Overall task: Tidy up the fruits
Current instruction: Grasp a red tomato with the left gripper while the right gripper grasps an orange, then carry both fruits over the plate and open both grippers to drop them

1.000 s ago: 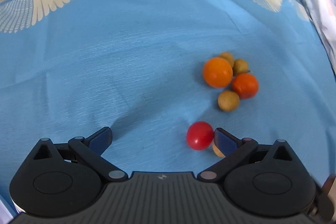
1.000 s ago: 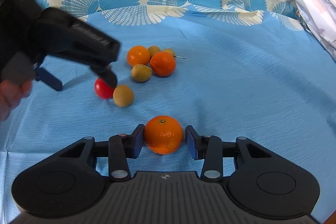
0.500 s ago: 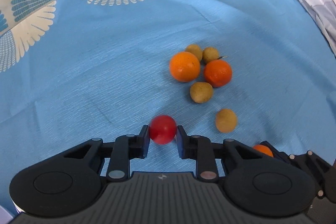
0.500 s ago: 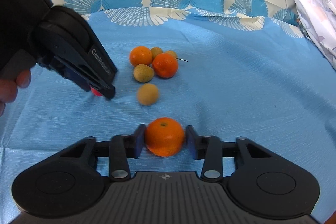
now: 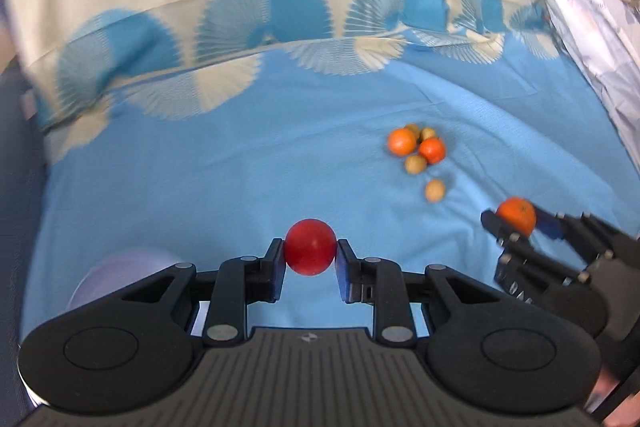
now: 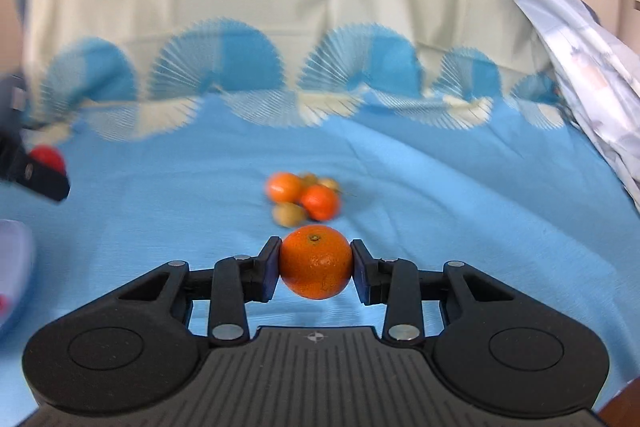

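Note:
My left gripper (image 5: 310,259) is shut on a red tomato (image 5: 310,246) and holds it above the blue cloth (image 5: 240,167). My right gripper (image 6: 315,267) is shut on an orange (image 6: 316,262), also lifted; it shows in the left wrist view (image 5: 517,215) at the right. A cluster of fruit lies on the cloth: two oranges (image 5: 402,142) (image 5: 432,151) and several small tan fruits (image 5: 416,164), with one tan fruit (image 5: 434,190) lying apart. The cluster shows ahead of the right gripper (image 6: 304,199). The tomato shows at the far left in the right wrist view (image 6: 48,157).
A pale lilac round container (image 5: 120,279) sits low left under my left gripper, and shows at the left edge in the right wrist view (image 6: 14,267). A crumpled pale patterned sheet (image 5: 580,27) rises along the right. The cloth's fan-patterned border (image 6: 280,87) hangs behind.
My left gripper closed on the red tomato and lifted it back and left. My right gripper rose with its orange. Both views pulled away from the fruit cluster.

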Demonstrator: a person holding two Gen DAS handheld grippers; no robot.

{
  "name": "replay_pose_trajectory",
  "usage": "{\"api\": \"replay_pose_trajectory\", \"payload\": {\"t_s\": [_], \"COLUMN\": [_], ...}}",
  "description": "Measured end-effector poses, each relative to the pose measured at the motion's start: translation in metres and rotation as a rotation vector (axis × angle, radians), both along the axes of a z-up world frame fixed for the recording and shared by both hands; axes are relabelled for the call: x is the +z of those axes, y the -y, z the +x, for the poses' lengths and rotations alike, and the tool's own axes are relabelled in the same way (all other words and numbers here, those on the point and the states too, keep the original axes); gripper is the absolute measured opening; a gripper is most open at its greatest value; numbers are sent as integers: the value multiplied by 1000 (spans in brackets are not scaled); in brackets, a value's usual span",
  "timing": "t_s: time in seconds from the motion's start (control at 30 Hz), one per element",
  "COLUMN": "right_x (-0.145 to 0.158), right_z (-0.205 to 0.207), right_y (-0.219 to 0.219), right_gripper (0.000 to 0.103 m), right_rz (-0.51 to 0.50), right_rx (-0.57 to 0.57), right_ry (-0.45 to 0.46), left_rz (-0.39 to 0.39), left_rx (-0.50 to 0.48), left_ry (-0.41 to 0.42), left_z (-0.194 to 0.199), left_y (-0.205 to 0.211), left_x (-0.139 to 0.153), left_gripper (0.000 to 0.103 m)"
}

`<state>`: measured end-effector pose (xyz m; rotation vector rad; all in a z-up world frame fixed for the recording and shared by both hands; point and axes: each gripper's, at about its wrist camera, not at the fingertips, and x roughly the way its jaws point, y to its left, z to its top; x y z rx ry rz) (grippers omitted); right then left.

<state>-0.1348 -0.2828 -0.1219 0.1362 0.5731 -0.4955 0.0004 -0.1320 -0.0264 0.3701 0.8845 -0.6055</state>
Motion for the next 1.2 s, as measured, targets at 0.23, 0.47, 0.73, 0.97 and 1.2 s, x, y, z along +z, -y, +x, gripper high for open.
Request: {"api": "replay_pose_trajectory", "payload": {"t_s": [0.23,0.47,0.73,0.97,1.2], "right_x": [63,96,113,118,113], "right_z": [-51,-79,-93,-94,-86], "right_y": [-88,-165,-210,-220,-216], "right_gripper": [38,38,38,38,38], "right_rz": [46,54,31,0,6], "right_rx": [211,368,458,467,456], "right_ry": [19,9,5,-5,-24], "left_rz": [6,-26,-80,-115,-113], "left_rx": [146,244,297,337,349], "left_ry": [-2,29,60,61,58], "left_z": [-61,-106,-129,-126,-113], "left_y": [-105,-187,-233,-247,-248], "left_x": [30,49,61,66,65], "left_gripper": [29,29,29,29,29]}}
